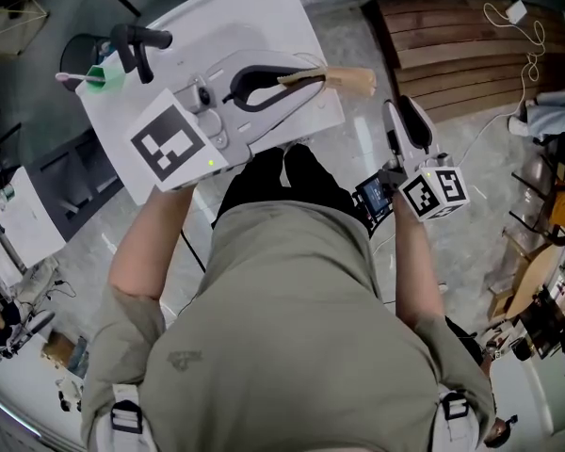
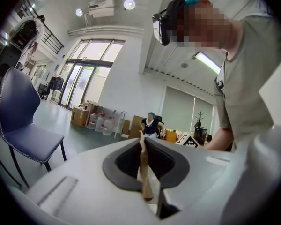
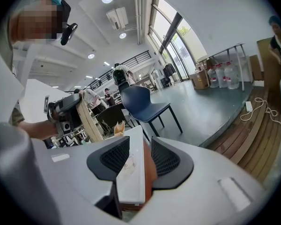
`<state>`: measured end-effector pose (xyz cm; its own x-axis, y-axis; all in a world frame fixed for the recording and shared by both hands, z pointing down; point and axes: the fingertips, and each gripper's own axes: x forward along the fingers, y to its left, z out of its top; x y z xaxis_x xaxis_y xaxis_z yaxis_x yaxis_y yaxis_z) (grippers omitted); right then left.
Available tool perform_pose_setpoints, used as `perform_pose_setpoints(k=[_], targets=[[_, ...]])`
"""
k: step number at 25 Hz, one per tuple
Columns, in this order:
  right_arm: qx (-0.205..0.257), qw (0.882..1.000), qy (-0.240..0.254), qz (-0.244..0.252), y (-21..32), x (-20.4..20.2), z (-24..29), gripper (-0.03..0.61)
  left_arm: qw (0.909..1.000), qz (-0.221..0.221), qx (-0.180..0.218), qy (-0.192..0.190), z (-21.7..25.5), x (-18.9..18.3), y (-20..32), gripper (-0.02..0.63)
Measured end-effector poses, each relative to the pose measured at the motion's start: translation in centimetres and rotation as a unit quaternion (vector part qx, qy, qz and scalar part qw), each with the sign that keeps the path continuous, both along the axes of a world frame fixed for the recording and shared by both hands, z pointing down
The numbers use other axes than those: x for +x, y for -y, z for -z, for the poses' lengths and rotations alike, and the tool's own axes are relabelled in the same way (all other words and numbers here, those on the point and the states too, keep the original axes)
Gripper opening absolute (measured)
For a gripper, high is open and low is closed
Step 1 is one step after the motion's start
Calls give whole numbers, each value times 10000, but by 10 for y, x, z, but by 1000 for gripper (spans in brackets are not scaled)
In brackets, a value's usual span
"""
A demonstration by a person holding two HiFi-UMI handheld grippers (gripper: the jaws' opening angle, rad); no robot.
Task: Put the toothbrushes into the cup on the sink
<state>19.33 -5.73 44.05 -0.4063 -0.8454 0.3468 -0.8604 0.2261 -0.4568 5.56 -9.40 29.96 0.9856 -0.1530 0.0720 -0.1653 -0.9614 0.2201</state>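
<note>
Looking steeply down in the head view onto a person [image 1: 282, 347] in an olive shirt, both forearms stretched forward, one gripper in each hand. Holds the left gripper [image 1: 297, 81] far out ahead, marker cube facing up, jaws pointing right and pinched on a thin tan pack [image 1: 344, 80] that juts past the fingertips in mid-air. Holds the right gripper [image 1: 405, 121] nearer the body, jaws pointing away, its load not readable from here. Shows a small green object [image 1: 98, 76] with a pale pink stick beyond the left gripper, too small to identify.

Looking along the left gripper [image 2: 143, 149] in its own view: jaws pressed onto the tan pack [image 2: 144, 172], seen edge-on as a narrow upright strip between the dark pads, contents not visible. Adds a bright hall behind, a blue chair [image 2: 23, 121] at left and the person's torso at right.

Looking along the right gripper [image 3: 143, 146] in its own view: jaws clamped on a flat box [image 3: 129, 172], white on the broad face, orange-brown along one side, standing on edge between ribbed dark pads. Supplies what the head view does not show.
</note>
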Motion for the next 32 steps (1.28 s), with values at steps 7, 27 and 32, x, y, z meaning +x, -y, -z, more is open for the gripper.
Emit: perform_pose_setpoints(k=[7,27,32], targets=[[-99,9999,-16,-81,-7,-1,-7,141,9996,-277,-12,19,-12,0,-4,15],[-321,9994,-2,-107,-8,-4,-20,141,9986,-459,6,262,-53,8,2,15],[-342,9994,3,-75,-8,-3,-24,141,9987,-406,111,275,-60,11,3,15]])
